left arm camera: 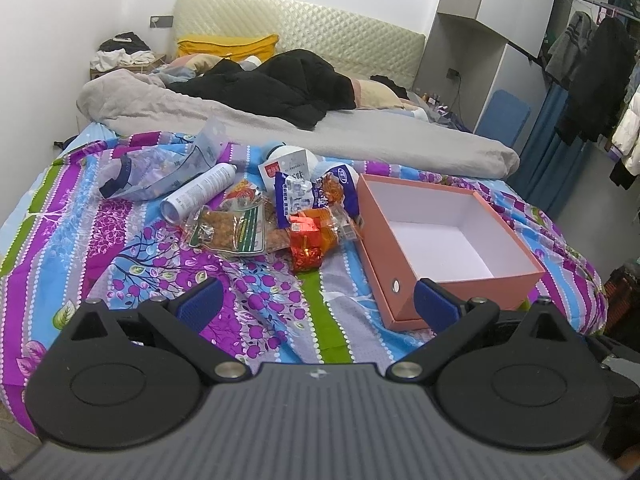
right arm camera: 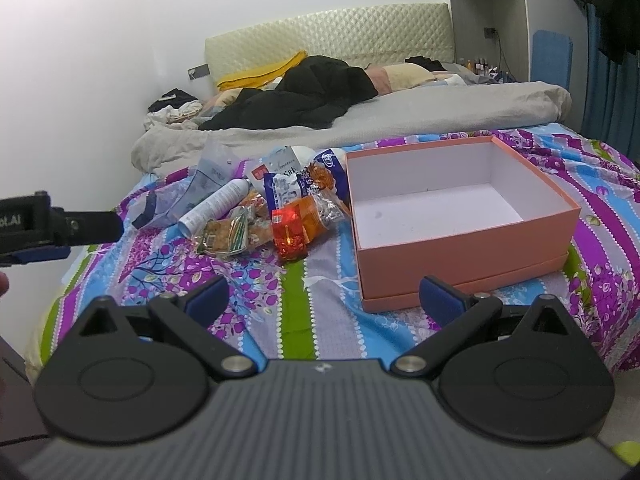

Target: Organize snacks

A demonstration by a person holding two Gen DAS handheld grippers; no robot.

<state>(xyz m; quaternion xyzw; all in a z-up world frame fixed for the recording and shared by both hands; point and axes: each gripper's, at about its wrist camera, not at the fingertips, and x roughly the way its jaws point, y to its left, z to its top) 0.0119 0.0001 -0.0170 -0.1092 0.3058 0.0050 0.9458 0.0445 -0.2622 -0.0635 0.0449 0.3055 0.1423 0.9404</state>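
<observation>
Both claws hang released above the patterned bed sheet [left arm camera: 132,240], holding nothing. The left claw [left arm camera: 318,304] sits at the lower middle of its frame, its blue fingers wide apart; the right claw [right arm camera: 323,300] looks the same in its own view. The snacks [left arm camera: 280,216] lie heaped in the middle of the frame: a red foil packet [left arm camera: 306,246], blue-and-white bags [left arm camera: 296,196] and a white can [left arm camera: 200,192] lying on its side. Just right of the heap stands an open pink box [left arm camera: 448,236] with a bare white inside.
</observation>
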